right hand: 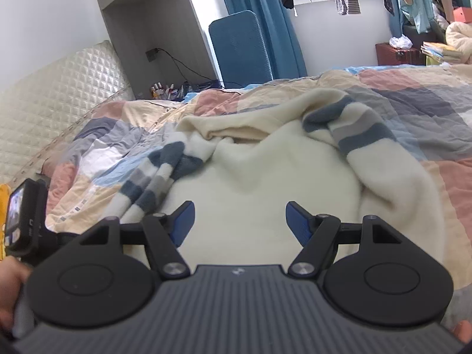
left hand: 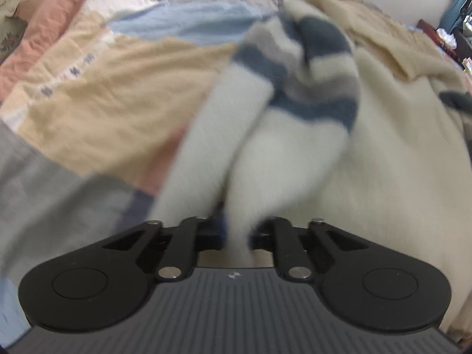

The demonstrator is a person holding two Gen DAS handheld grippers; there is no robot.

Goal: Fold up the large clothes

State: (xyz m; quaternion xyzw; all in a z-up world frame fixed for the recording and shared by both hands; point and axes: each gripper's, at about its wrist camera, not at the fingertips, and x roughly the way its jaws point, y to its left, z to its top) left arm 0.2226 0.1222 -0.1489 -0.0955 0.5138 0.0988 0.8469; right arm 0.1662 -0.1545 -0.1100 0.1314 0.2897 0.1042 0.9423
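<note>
Lying rumpled on the bed, the sweater (right hand: 265, 183) is a thick cream fleece or knit with blue and grey bands on both sleeves. It looks soft, limp and fairly bulky, likely light for its size, and it should bunch and drag rather than slide, so any lift will trail cloth behind it.

One striped sleeve (left hand: 265, 135) runs from about one o'clock in the left wrist view down to six, where its cuff end disappears between the fingers of the left gripper (left hand: 233, 230); the jaws are closed narrow on that cloth. The picture is blurred there, so how deep the bite goes I cannot tell.

The other sleeve (right hand: 380, 147) lies folded across the sweater's body toward two o'clock in the right wrist view. The right gripper (right hand: 240, 221) hovers over the cream body with its jaws spread wide, holding nothing.

Good places to take hold seem to be the cuffs, shoulder seams and hem, where the fabric is doubled and firmer.

The patchwork quilt (right hand: 427, 100) under it is wrinkled and may catch.
</note>
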